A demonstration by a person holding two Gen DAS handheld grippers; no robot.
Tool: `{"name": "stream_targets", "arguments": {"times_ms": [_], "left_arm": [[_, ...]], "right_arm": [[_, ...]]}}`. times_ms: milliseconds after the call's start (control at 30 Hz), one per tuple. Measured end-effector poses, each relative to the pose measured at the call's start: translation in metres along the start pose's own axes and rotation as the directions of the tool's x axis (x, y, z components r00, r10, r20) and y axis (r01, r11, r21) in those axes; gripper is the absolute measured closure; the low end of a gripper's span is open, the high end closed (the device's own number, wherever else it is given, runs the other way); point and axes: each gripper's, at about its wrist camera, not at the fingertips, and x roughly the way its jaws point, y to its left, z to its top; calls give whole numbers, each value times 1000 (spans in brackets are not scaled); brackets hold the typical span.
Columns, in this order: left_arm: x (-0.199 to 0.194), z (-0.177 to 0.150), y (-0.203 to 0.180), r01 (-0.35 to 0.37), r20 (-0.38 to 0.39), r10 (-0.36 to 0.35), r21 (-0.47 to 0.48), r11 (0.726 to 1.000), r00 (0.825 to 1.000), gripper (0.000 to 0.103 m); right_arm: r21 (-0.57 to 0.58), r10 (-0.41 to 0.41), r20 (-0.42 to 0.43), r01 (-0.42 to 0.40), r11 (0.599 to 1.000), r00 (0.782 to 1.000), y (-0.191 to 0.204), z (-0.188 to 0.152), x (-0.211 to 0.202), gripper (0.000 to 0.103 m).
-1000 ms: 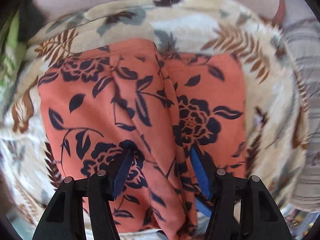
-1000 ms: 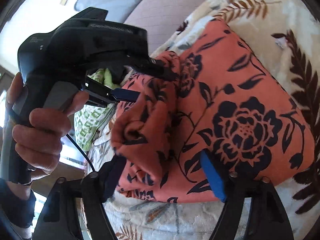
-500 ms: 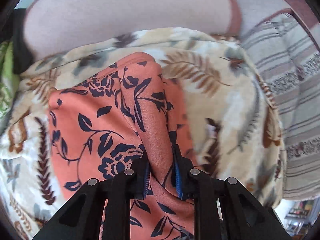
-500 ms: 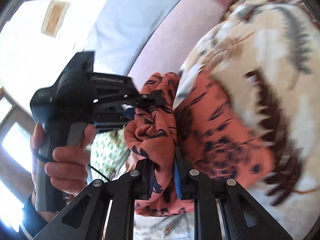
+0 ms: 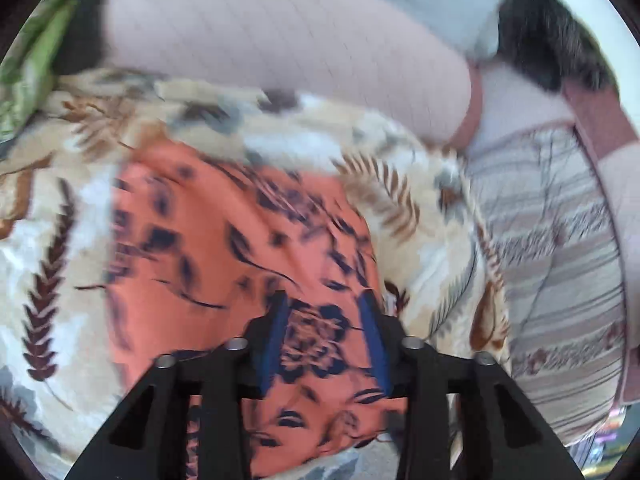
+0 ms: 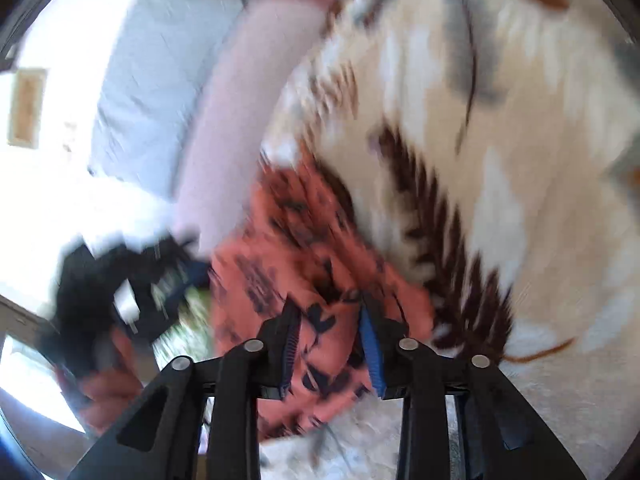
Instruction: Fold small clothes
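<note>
1. Left wrist view showed the left gripper (image 5: 324, 334) with its blue-padded jaws spread apart, the orange floral garment (image 5: 224, 248) lying under and between them on the leaf-print blanket (image 5: 424, 256). Nothing looked pinched; the cloth seemed to lie flat rather than bunched between the pads.

2. Right wrist view showed the right gripper (image 6: 330, 344) likewise parted, with the same orange garment (image 6: 288, 264) beneath its fingers. Motion blur was heavy, so whether a pad touched the cloth could not be told.

3. The garment sat folded into a compact patch on the blanket, with a pale pink cushion (image 5: 280, 48) beyond it and a striped cushion (image 5: 560, 248) to the right.

4. The left gripper (image 6: 132, 280) appeared blurred at the left of the right wrist view, just beside the garment's far edge.

5. Judging from this, the step in hand was laying a fold down and letting go. To do it well, both grippers should lift clear straight upward so no pad drags the top layer askew.

6. A sound follow-up would be to check that the edges line up, then press lightly along the crease; the thin, slippery-looking fabric would likely spring open on the soft, uneven blanket.
</note>
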Motion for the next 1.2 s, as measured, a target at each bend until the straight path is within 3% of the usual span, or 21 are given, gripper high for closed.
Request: {"name": "stream_targets", "arguments": {"times_ms": [33, 100, 200, 267, 333, 367, 400, 433, 533, 567, 633, 700, 867, 933, 1067, 1200], "left_arm": [[-12, 1, 15, -9, 27, 10, -27, 1000, 1000, 47], [-25, 2, 50, -67, 33, 69, -79, 995, 997, 47], [-14, 1, 88, -100, -32, 96, -148, 984, 995, 49], [-4, 1, 103, -78, -59, 68, -185, 980, 996, 49], [6, 0, 109, -66, -76, 52, -190, 980, 996, 49], [13, 1, 110, -77, -82, 63, -182, 980, 995, 49], [18, 3, 106, -86, -81, 73, -175, 981, 994, 50], [19, 4, 104, -89, -66, 80, -161, 983, 995, 53], [11, 6, 94, -126, 26, 128, -79, 989, 991, 69], [14, 5, 91, -160, 46, 162, -49, 986, 986, 71], [34, 4, 90, -221, 33, 222, -14, 975, 975, 71], [54, 1, 87, -244, -1, 244, -3, 970, 970, 71], [51, -13, 58, -338, 90, 329, 120, 933, 940, 72], [44, -20, 55, -343, 109, 330, 137, 929, 938, 72], [23, -38, 51, -331, 118, 318, 126, 935, 941, 72], [2, -53, 46, -330, 117, 317, 114, 937, 941, 72]], "right_arm": [[-39, 0, 78, 3, 999, 997, 8, 4, -12, 59], [-144, -11, 159, 35, 989, 987, 28, 13, -15, 33], [-242, 39, 13, -35, 970, 999, 56, 41, 28, 32], [-329, -29, -57, 9, 944, 998, 69, 58, 67, 33], [-374, -131, -127, 75, 924, 983, 74, 70, 111, 33], [-396, -170, -189, 84, 915, 967, 74, 75, 131, 42], [-440, -233, -242, 107, 892, 942, 76, 78, 151, 87], [-477, -251, -260, 102, 873, 932, 75, 70, 151, 89], [-557, -140, -170, 22, 830, 975, 98, 71, 121, 91], [-553, -127, -121, 39, 832, 985, 96, 73, 113, 91], [-506, -216, -109, 133, 853, 970, 70, 80, 125, 91], [-489, -331, -174, 210, 847, 927, 40, 76, 148, 90], [-451, -234, -177, 133, 883, 956, 40, 72, 116, 82], [-459, -209, -180, 106, 882, 961, 39, 67, 100, 80], [-463, -210, -181, 105, 880, 961, 32, 53, 74, 67], [-453, -251, -201, 137, 881, 947, 20, 46, 62, 60]]}}
